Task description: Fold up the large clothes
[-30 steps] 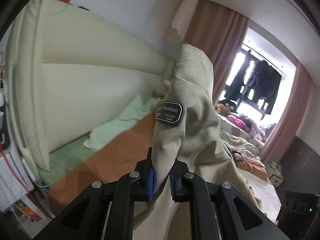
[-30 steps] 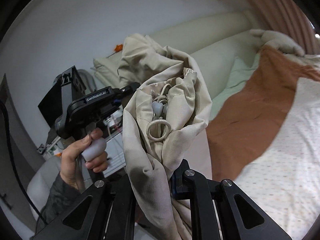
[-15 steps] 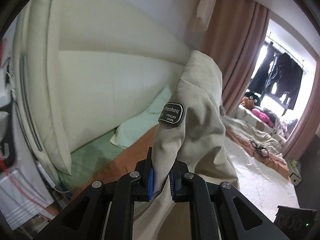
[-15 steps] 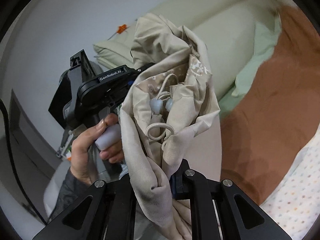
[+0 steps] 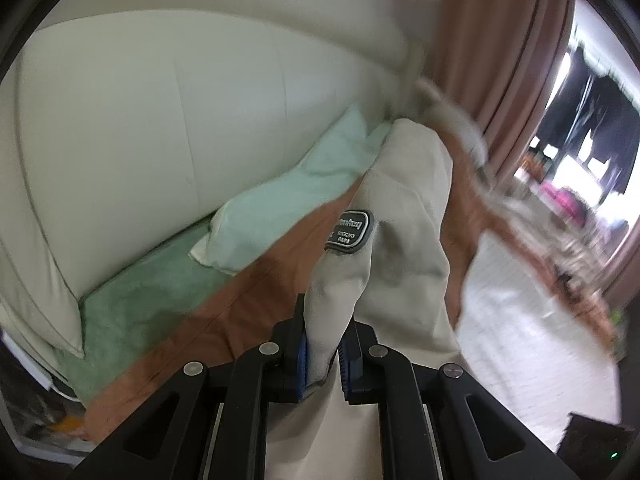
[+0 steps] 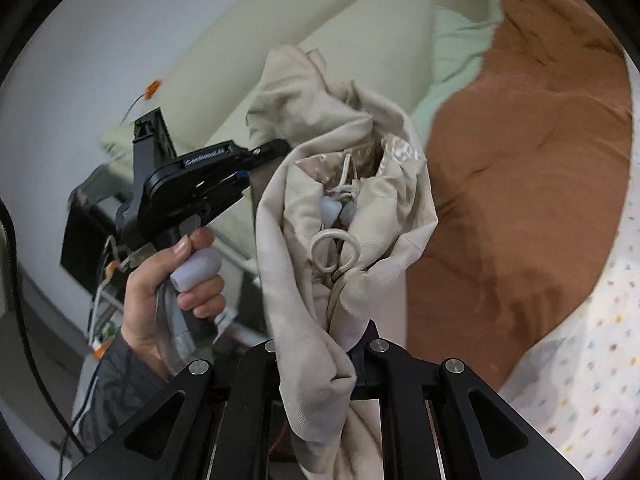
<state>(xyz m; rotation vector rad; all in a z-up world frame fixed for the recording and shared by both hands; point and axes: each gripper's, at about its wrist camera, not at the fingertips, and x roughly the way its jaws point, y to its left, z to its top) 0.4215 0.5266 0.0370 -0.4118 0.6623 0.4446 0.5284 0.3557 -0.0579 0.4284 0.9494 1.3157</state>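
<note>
Room: bedroom, with a cream padded headboard (image 5: 160, 128) behind the bed (image 5: 520, 344) and pink-brown curtains (image 5: 500, 40) by a bright window.
Garment: a beige jacket (image 5: 404, 240) hung in the air above the bed, held up between your two claws; part of it was blurred.
Badge: a dark rubber patch (image 5: 351, 232) sat on the fold just beyond the left claw.
Left claw: your left claw (image 5: 323, 358) was clamped on a narrow fold of the jacket, its blue pads (image 5: 302, 356) pressed against the cloth.
Right claw: your right claw (image 6: 352, 352) was closed on a thick bunch of the same jacket (image 6: 344, 208); the cloth hid the fingertips.
Drawcord: a looped cord (image 6: 334, 248) with two pale stoppers (image 6: 330, 210) lay in the open folds above the right claw.
Left hand: your hand (image 6: 176, 280) gripped the handle of the left claw (image 6: 276, 148) to the left of the bunch.
Bedding: a rust-brown blanket (image 6: 520, 200) and a mint pillow (image 5: 288, 208) lay below, beside a white dotted sheet (image 6: 580, 360).
</note>
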